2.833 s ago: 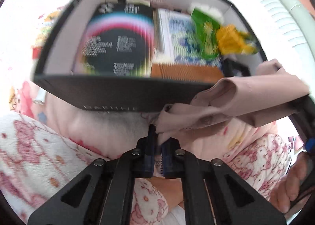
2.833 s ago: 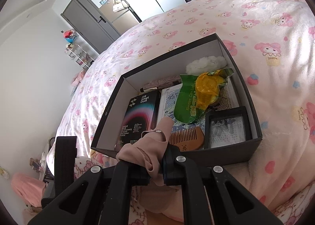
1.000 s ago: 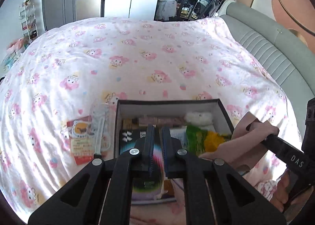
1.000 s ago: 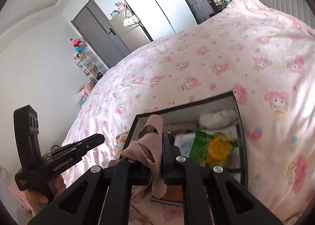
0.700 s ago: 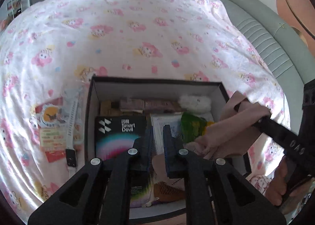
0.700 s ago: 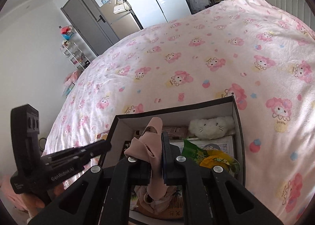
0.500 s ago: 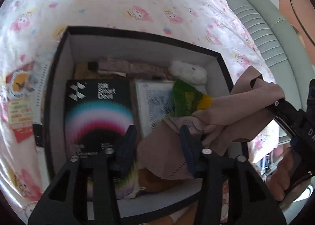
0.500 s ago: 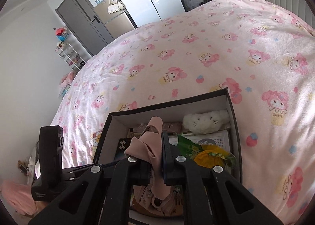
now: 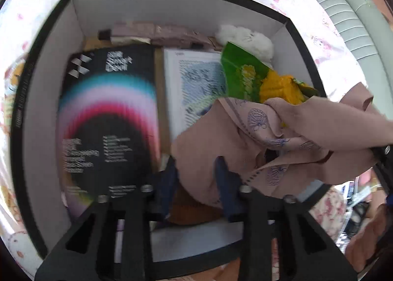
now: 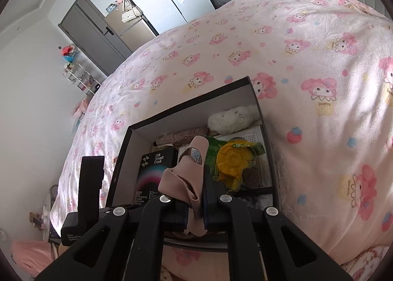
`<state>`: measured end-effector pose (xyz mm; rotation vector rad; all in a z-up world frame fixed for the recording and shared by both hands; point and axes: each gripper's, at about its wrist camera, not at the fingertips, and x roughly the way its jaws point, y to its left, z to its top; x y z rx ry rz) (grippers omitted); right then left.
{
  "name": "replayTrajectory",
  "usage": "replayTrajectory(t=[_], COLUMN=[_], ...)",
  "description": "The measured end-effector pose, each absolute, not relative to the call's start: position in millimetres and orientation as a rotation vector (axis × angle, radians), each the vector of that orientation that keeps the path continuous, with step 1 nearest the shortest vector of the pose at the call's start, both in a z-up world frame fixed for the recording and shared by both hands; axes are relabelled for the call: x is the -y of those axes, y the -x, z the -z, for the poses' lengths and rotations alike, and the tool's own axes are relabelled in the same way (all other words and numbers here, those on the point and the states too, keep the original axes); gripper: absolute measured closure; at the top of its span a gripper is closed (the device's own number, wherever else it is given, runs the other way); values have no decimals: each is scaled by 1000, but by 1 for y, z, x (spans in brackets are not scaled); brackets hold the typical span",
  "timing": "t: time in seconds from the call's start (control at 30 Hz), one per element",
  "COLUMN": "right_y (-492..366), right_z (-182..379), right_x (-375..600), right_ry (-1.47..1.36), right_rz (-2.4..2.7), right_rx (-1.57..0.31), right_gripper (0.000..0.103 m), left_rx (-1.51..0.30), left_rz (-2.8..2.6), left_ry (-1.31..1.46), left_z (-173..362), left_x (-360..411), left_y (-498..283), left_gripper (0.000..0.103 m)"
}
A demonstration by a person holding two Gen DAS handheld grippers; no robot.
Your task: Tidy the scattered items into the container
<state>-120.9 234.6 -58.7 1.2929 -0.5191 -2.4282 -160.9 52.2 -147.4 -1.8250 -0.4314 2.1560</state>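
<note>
A black box with white inner walls sits on the bed. In it lie a black "Smart Devil" package, a white patterned card, a green and yellow snack bag, a white plush and a brown comb. A pink cloth hangs over the box's near right part. My right gripper is shut on the cloth. My left gripper is open, its fingers on either side of the cloth's lower end.
The bed has a pink cartoon-print blanket. A grey-green padded headboard runs along the right. A grey door and a white shelf stand at the far wall. Small packets lie left of the box.
My left gripper has dropped down close over the box and opened around the cloth's lower end. My right gripper has kept hold of the cloth and lowered it over the box.
</note>
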Motion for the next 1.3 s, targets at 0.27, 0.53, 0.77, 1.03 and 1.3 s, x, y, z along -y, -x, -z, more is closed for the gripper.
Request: replayTrajectory(t=[0.27, 0.53, 0.77, 1.03, 1.3], right_y=[130, 133, 153, 130, 109], right_z=[54, 58, 58, 68, 87], right_x=[-224, -202, -191, -209, -226], right_ry=[-1281, -1288, -1312, -1359, -1439], right_rz=[2404, 2368, 2360, 2383, 2363], right_rx=[474, 456, 422, 483, 569], right_gripper=[96, 96, 96, 96, 96], left_rx=[507, 494, 516, 476, 451], left_rz=[-2219, -2360, -2333, -2251, -2237], left_ry=[1701, 1557, 1568, 1753, 1813], left_z=[120, 82, 95, 132, 152], left_x=[-45, -7, 9, -2, -15], left_y=[159, 166, 186, 181, 184], left_gripper=[100, 100, 99, 58, 47])
